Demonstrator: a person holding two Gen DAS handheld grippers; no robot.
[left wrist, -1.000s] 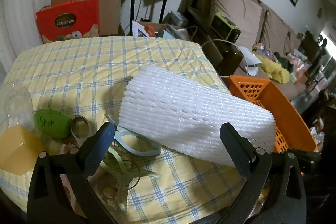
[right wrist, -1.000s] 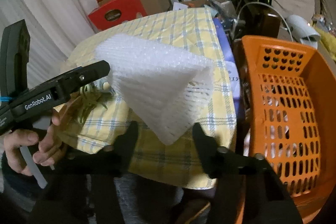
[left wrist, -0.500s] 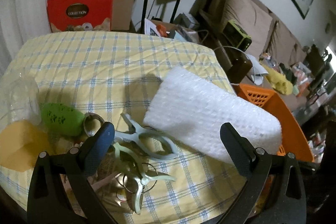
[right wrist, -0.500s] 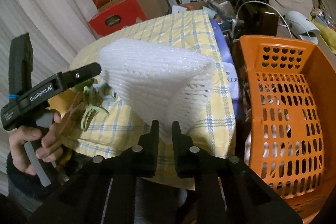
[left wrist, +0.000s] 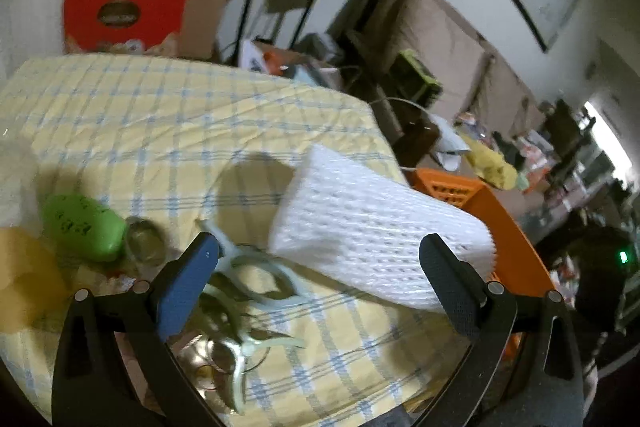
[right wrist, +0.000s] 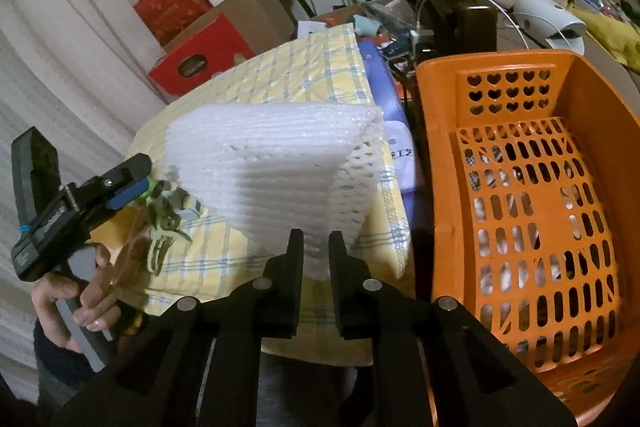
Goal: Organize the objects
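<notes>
left wrist view: the left claw (left wrist: pixel 320 255) tilts down over the yellow checked tabletop (left wrist: pixel 160 123), jaws spread wide and gripping nothing. the white foam net stack (left wrist: pixel 380 239) hangs lifted at the tabletop's right edge, beside the orange basket (left wrist: pixel 516 239).

right wrist view: the right claw (right wrist: pixel 315 247) angles downward, clenched on the stack's near corner. a hand (right wrist: pixel 80 299) at far left grips the left claw's handle.
</notes>
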